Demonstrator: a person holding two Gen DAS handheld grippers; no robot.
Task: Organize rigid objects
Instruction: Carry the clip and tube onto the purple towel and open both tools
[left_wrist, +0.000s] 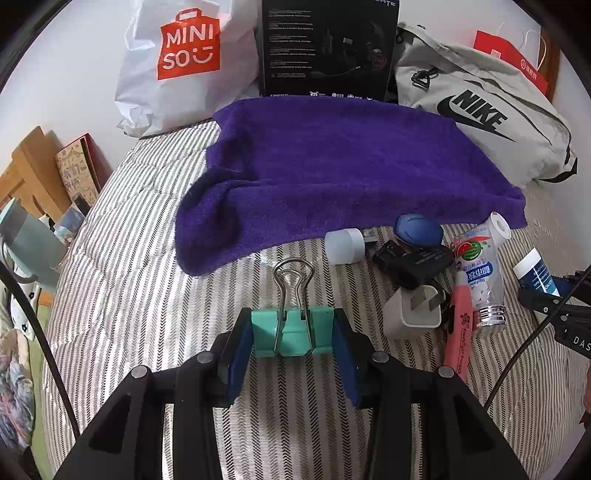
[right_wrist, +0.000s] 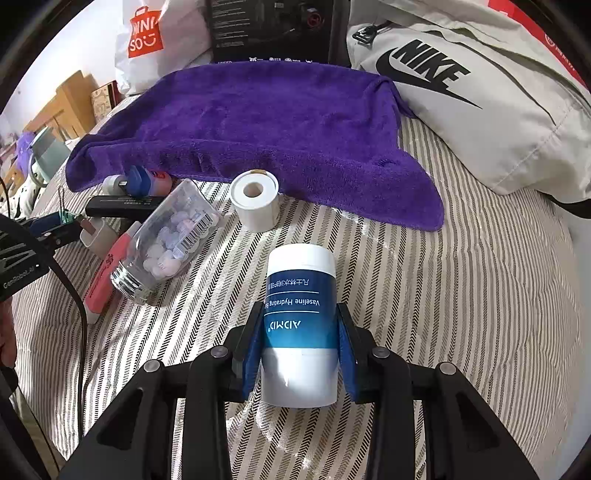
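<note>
Both grips look sketchy: left gripper (left_wrist: 291, 338) pinches the teal metal binder clip (left_wrist: 291, 332), right gripper (right_wrist: 300, 345) squeezes the slick white-and-blue plastic Vaseline bottle (right_wrist: 300, 328), either could pop free.

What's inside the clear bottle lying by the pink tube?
Clear bottle holds pale round candies or tablets, white, bluish and pinkish. Its label and barcode hide the rest.

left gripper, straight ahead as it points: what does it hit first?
Probably the purple towel. The left gripper, shut on the binder clip, points across bare striped bedding at the towel's near edge. Depth is uncertain in the fisheye view.
</note>
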